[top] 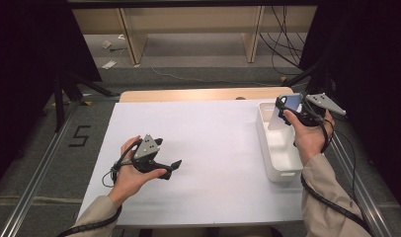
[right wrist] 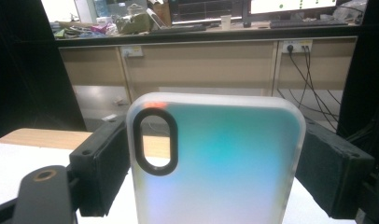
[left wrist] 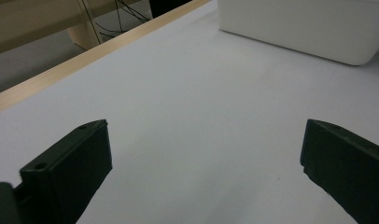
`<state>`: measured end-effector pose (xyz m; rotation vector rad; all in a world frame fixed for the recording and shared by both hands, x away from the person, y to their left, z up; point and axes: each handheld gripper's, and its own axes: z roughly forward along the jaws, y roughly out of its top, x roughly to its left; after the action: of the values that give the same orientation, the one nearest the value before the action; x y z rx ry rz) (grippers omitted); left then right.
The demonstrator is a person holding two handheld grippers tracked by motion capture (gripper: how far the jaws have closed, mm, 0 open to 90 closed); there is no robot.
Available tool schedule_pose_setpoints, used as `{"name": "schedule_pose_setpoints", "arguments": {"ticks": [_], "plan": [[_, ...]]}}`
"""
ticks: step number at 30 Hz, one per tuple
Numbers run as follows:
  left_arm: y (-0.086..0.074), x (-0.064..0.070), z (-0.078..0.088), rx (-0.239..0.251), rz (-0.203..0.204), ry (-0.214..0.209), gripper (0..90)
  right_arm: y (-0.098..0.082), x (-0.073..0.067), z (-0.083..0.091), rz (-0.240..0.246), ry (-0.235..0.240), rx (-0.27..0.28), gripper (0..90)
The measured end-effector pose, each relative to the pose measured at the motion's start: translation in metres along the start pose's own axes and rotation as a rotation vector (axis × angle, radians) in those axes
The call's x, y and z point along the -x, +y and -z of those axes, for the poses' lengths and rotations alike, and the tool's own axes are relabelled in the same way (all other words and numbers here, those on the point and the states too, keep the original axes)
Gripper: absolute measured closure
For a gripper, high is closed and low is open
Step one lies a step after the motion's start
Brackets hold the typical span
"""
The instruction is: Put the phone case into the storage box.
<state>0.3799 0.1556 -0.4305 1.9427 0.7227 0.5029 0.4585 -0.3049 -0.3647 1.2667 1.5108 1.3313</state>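
Nearest the person, left gripper (top: pixel 175 164) idle on white table sheet (top: pixel 208 148), jaws spread on nothing. Farther right, above white bin (top: pixel 282 153): right gripper (right wrist: pixel 211 154) clamped across translucent phone case (right wrist: pixel 215 158), upright, pads on its long edges. Likely light, thin, flexible, slightly slick; best gripped across side edges, below camera cutout (right wrist: pixel 155 140).
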Motion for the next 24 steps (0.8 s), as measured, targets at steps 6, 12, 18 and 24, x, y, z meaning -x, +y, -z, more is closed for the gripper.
{"name": "schedule_pose_setpoints", "arguments": {"ticks": [6, 12, 18, 24], "plan": [[0.0, 0.0, 0.0, 0.001, 0.0, 0.0, 1.3, 0.0, 0.0, -0.003, 0.001, -0.001, -0.007, 18.2], [0.0, 0.0, 0.0, 0.001, -0.001, -0.001, 1.4, -0.001, -0.001, -0.007, 0.002, 0.0, -0.013, 18.2], [0.0, 0.0, 0.0, 0.001, 0.0, -0.001, 1.4, -0.003, -0.002, -0.011, 0.006, 0.0, -0.02, 18.2], [0.0, 0.0, 0.0, 0.002, 0.0, -0.001, 1.4, -0.002, -0.002, -0.013, 0.006, -0.002, -0.025, 18.2]]}}
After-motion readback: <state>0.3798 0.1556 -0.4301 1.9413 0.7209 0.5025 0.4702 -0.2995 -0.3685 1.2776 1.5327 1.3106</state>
